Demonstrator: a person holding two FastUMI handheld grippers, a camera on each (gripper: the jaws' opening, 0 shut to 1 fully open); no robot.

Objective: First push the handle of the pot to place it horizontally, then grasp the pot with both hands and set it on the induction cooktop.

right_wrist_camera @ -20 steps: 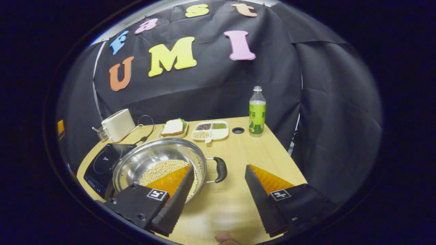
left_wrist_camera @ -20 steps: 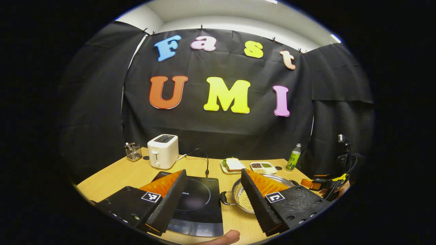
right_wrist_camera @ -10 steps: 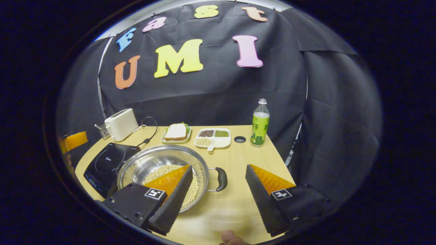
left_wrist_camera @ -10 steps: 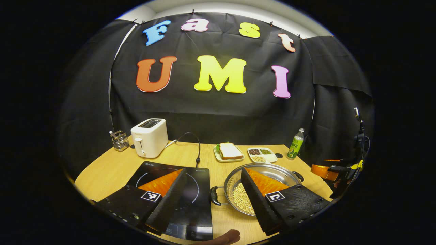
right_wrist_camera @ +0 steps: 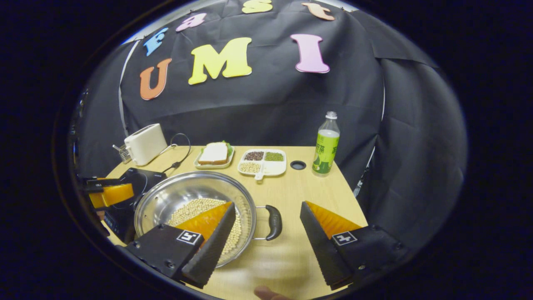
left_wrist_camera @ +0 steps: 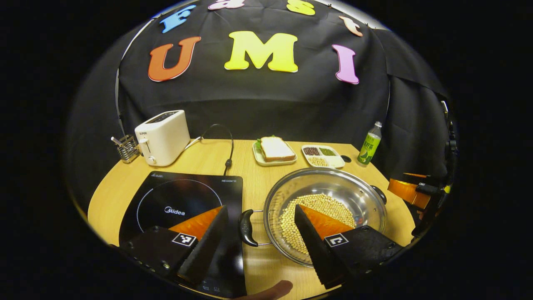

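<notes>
1. Pot [left_wrist_camera: 325,212] sits on table [left_wrist_camera: 125,183], just right of the induction cooktop [left_wrist_camera: 183,204], not yet on it. Holds a layer of pale beans [left_wrist_camera: 316,208].
2. Pot's two loop handles lie on a left-right line through the pot: left handle [left_wrist_camera: 247,227] on the cooktop side, at the cooktop's near right edge; right handle [right_wrist_camera: 273,222] on the far side from the cooktop. Reads as handles already horizontal; judged from this alone.
3. Left gripper [left_wrist_camera: 260,246]: fingers spread wide, holding nothing. Left handle sits in the gap between the fingers, slightly ahead of the tips; one finger over the cooktop, the other over the pot's rim and beans. No contact seen.
4. Right gripper [right_wrist_camera: 266,246]: also wide open, empty. Right handle in the gap, slightly ahead of the tips; one finger over the pot's bowl, the other over bare table. No contact seen.
5. Key relation: each handle straight ahead of its own gripper, long axis of each grip running across the line between the fingers. Likely next: short forward reach, then closing on both handles together.
6. Lift then goes leftward, toward the cooktop; short sideways carry. Risk: uneven lift tipping beans.
7. Toaster [left_wrist_camera: 163,137] beyond the cooktop, well apart from the path.
</notes>
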